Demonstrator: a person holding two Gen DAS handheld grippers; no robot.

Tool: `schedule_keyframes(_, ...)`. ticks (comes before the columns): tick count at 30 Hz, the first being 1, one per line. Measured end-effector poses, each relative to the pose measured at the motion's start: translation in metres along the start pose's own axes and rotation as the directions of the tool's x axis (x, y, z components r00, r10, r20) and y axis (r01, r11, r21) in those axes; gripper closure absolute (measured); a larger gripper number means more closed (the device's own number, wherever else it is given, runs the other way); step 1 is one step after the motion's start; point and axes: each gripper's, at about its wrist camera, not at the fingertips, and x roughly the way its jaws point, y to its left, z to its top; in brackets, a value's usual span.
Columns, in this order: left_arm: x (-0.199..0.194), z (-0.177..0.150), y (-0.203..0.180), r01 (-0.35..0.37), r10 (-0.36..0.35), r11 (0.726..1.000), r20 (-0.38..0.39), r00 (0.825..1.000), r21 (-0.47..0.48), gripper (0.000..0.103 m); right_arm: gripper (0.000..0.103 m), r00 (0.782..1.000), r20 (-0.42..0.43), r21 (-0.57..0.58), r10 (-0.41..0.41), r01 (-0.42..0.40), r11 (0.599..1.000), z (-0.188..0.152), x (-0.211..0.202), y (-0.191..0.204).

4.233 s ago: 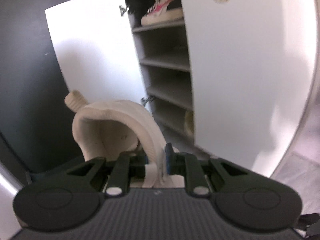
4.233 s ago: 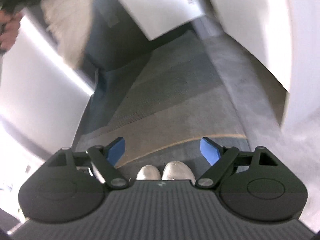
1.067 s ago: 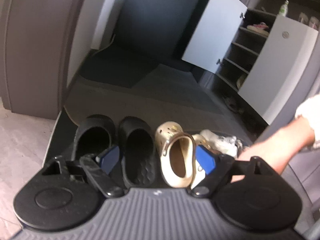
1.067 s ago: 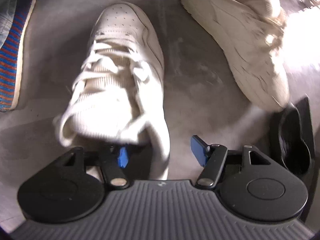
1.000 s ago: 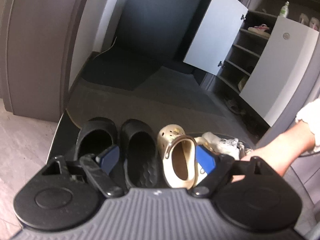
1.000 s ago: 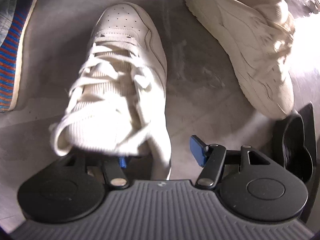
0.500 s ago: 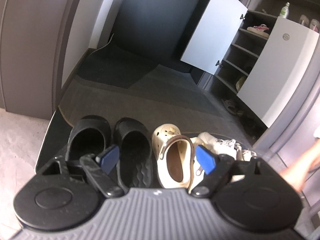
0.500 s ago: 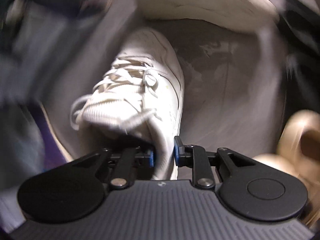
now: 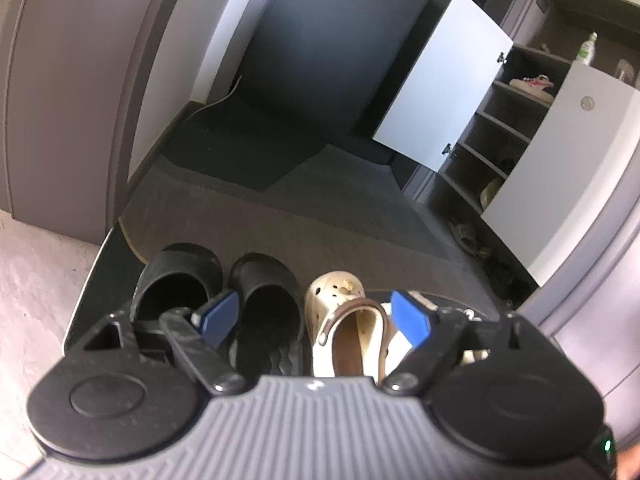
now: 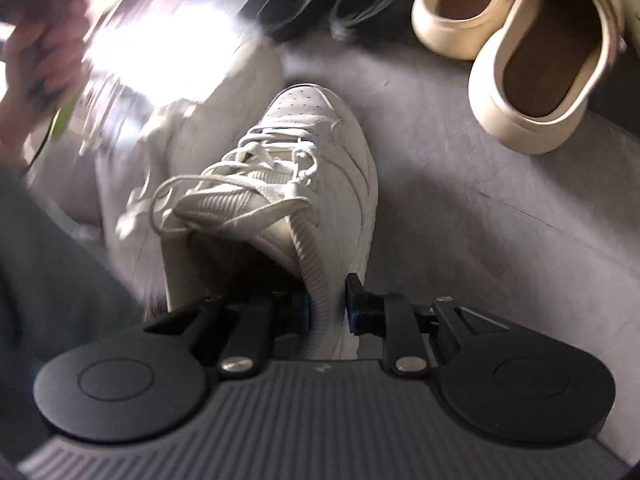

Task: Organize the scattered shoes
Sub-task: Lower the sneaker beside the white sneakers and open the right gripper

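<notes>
Left wrist view: camera behind left gripper (image 9: 314, 316), looks forward and gently down across dark floor mat (image 9: 288, 204) toward far shoe cabinet (image 9: 516, 136); black slippers (image 9: 224, 300) and cream clog (image 9: 348, 328) close ahead of fingers.

Right wrist view: camera behind right gripper (image 10: 328, 308), looks steeply down at floor, very near white sneaker (image 10: 304, 184).

Shared: cream clog (image 10: 540, 64), black slippers (image 10: 332, 4) ahead of sneaker.
</notes>
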Motion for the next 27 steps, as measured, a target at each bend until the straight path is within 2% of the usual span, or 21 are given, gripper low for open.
schedule_keyframes(4, -0.003, -0.003, -0.01, 0.015, -0.015, 0.999, 0.002, 1.0, 0.04, 0.019, 0.082, 0.997, 0.067, 0.103, -0.034, 0.027, 0.994, -0.003, 0.039, 0.018)
schedule_keyframes(10, -0.007, -0.01, -0.024, 0.031, -0.032, 0.994, 0.001, 0.999, 0.107, 0.019, 0.075, 0.997, 0.067, 0.107, -0.043, 0.035, 0.994, -0.006, 0.063, 0.042)
schedule_keyframes(12, -0.005, -0.012, -0.025, 0.034, -0.034, 0.994, -0.003, 0.999, 0.1, 0.019, 0.07, 0.998, 0.046, 0.082, -0.034, 0.03, 0.996, -0.004, 0.069, 0.046)
schedule_keyframes(14, -0.003, -0.013, -0.025, 0.038, -0.038, 0.996, -0.01, 0.999, 0.08, 0.019, 0.067, 0.999, 0.035, 0.008, -0.025, 0.025, 1.0, -0.006, 0.08, 0.058)
schedule_keyframes(17, 0.003, -0.014, -0.025, 0.043, -0.042, 0.997, -0.02, 0.999, 0.059, 0.018, 0.062, 0.999, 0.022, 0.001, 0.029, -0.029, 1.0, -0.001, 0.086, 0.06)
schedule_keyframes(19, 0.007, -0.014, -0.024, 0.042, -0.041, 0.998, -0.024, 0.999, 0.053, 0.018, 0.06, 0.998, 0.007, 0.025, 0.067, -0.067, 0.997, 0.002, 0.082, 0.053)
schedule_keyframes(20, 0.008, -0.014, -0.023, 0.043, -0.042, 0.998, -0.025, 0.999, 0.048, 0.018, 0.053, 0.996, -0.001, 0.039, 0.086, -0.086, 0.996, 0.003, 0.08, 0.049)
schedule_keyframes(21, 0.009, -0.013, -0.021, 0.043, -0.042, 0.998, -0.026, 0.999, 0.044, 0.018, 0.037, 0.996, -0.003, 0.045, 0.092, -0.092, 0.995, 0.003, 0.077, 0.046)
schedule_keyframes(23, 0.012, -0.011, -0.018, 0.044, -0.043, 0.998, -0.029, 0.999, 0.035, 0.018, 0.022, 0.997, 0.027, 0.045, 0.078, -0.079, 0.996, 0.0, 0.052, 0.037)
schedule_keyframes(24, 0.013, -0.011, -0.017, 0.043, -0.042, 0.999, -0.028, 0.999, 0.032, 0.018, 0.022, 0.997, 0.038, 0.046, 0.074, -0.075, 0.996, -0.001, 0.043, 0.035)
schedule_keyframes(27, 0.014, -0.009, -0.016, 0.042, -0.041, 0.999, -0.017, 0.999, 0.022, 0.018, 0.022, 0.988, 0.151, 0.118, 0.006, -0.024, 0.993, 0.002, -0.003, 0.009)
